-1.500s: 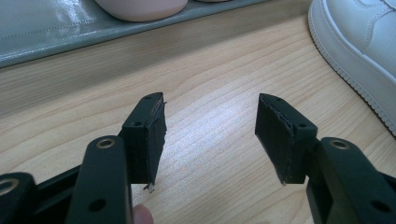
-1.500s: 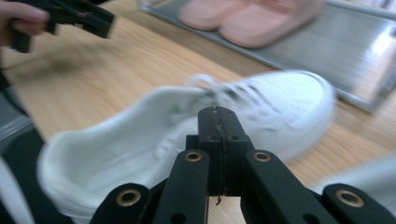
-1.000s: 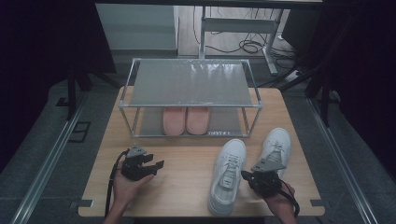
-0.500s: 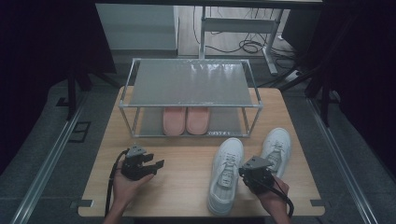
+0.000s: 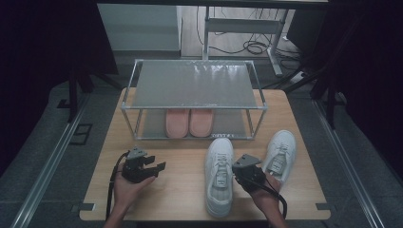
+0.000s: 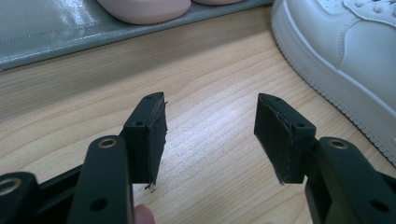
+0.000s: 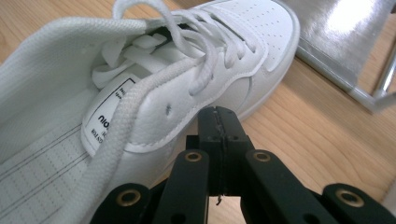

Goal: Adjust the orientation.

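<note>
Smooth white leather sneaker (image 7: pixel 154 93) with woven cotton laces, on matt pale wood-grain table (image 5: pixel 180 190).

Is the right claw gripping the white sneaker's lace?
No: in the right gripper view the right claw is shut on nothing, beside the white lace-up sneaker.

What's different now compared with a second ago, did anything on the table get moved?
The right tongs slid leftward, from over the right sneaker to beside the left sneaker, jaws shut with nothing between them. Nothing was picked up or let go. The left tongs, open, both sneakers, the pink slippers and the rack stayed put.
</note>
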Available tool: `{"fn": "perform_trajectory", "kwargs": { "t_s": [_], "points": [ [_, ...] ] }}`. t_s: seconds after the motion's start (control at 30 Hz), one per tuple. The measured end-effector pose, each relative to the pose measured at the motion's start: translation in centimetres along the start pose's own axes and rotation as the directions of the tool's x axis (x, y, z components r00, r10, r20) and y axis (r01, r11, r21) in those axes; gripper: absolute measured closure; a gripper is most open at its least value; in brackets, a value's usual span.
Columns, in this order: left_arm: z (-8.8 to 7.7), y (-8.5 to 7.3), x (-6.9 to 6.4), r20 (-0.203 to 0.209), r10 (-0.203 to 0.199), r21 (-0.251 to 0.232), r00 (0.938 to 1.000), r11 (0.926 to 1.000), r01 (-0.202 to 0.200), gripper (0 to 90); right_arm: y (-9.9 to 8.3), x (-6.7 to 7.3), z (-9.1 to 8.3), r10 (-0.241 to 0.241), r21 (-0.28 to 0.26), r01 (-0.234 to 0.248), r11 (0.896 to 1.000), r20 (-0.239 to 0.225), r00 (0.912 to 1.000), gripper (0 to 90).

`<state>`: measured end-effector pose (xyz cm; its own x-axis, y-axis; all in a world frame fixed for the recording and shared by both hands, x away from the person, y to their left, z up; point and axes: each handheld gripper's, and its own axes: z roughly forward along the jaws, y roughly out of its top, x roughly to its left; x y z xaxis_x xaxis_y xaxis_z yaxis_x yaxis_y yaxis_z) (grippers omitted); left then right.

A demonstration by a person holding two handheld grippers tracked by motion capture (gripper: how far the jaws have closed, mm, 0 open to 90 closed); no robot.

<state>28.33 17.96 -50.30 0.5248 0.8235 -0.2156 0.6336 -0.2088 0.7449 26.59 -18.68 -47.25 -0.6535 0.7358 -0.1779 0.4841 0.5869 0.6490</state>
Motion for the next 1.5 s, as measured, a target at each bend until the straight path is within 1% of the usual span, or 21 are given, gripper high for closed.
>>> {"fn": "perform_trajectory", "kwargs": {
  "t_s": [0.03,0.23,0.47,0.57,0.63,0.7,0.8,0.87,0.93,1.03,1.17,1.3,1.4,1.5],
  "points": [
    [0.0,0.0,0.0,0.000,0.000,0.000,1.0000,1.0000,0.000,44.6,0.1,0.1,0.1,-0.003,-0.001,0.003,1.000,-0.002,1.0000,90.0],
    [0.1,0.0,0.0,-0.001,0.003,0.004,1.0000,1.0000,-0.003,44.6,1.0,0.1,1.0,0.006,-0.017,-0.007,1.000,-0.056,0.9984,90.0],
    [0.2,-0.1,0.0,-0.003,0.001,0.008,1.0000,1.0000,-0.001,44.5,1.5,0.3,1.8,0.012,-0.036,-0.015,0.999,-0.093,0.9956,90.0],
    [0.1,-0.1,0.1,-0.004,0.000,0.006,1.0000,1.0000,0.000,44.5,1.5,0.1,1.7,0.014,-0.040,-0.017,0.999,-0.094,0.9955,90.0],
    [0.0,-0.1,0.2,-0.004,-0.002,0.003,1.0000,1.0000,0.002,44.6,1.3,-0.2,1.2,0.029,-0.070,-0.037,0.997,-0.108,0.9937,90.0],
    [-0.1,-0.1,0.2,-0.006,-0.006,0.000,1.0000,1.0000,0.006,44.6,1.1,-0.4,0.2,0.043,-0.108,-0.057,0.992,-0.124,0.9914,90.0],
    [-0.2,-0.1,0.3,-0.009,-0.005,-0.002,1.0000,1.0000,0.005,44.5,0.7,-0.8,-1.4,0.056,-0.159,-0.078,0.984,-0.135,0.9892,90.0],
    [-0.2,-0.1,0.2,-0.008,-0.004,-0.003,1.0000,1.0000,0.004,44.5,0.4,-1.0,-2.6,0.061,-0.191,-0.091,0.977,-0.154,0.9862,90.0],
    [-0.2,-0.1,0.2,-0.007,-0.005,-0.001,1.0000,1.0000,0.004,44.4,0.1,-1.2,-3.6,0.068,-0.216,-0.105,0.971,-0.171,0.9828,90.0],
    [0.0,-0.1,0.2,-0.008,-0.001,0.004,1.0000,1.0000,0.001,44.4,-0.4,-1.3,-4.7,0.070,-0.236,-0.117,0.965,-0.198,0.9776,90.0],
    [0.1,-0.1,0.0,-0.008,0.002,0.010,1.0000,1.0000,-0.002,44.3,-0.9,-0.7,-5.2,0.060,-0.245,-0.115,0.963,-0.220,0.9736,90.0],
    [0.1,-0.2,0.0,-0.007,0.002,0.012,1.0000,0.9999,-0.002,44.2,-0.6,0.2,-5.1,0.037,-0.252,-0.103,0.962,-0.251,0.9672,90.0],
    [0.1,-0.2,0.1,-0.008,0.002,0.013,1.0000,0.9999,-0.001,44.2,-0.3,1.2,-4.7,0.008,-0.243,-0.075,0.967,-0.267,0.9636,90.0],
    [0.1,-0.2,0.1,-0.009,0.001,0.014,1.0000,0.9999,-0.001,44.1,-0.2,1.9,-4.4,-0.013,-0.233,-0.054,0.971,-0.278,0.9606,90.0]
  ]
}}
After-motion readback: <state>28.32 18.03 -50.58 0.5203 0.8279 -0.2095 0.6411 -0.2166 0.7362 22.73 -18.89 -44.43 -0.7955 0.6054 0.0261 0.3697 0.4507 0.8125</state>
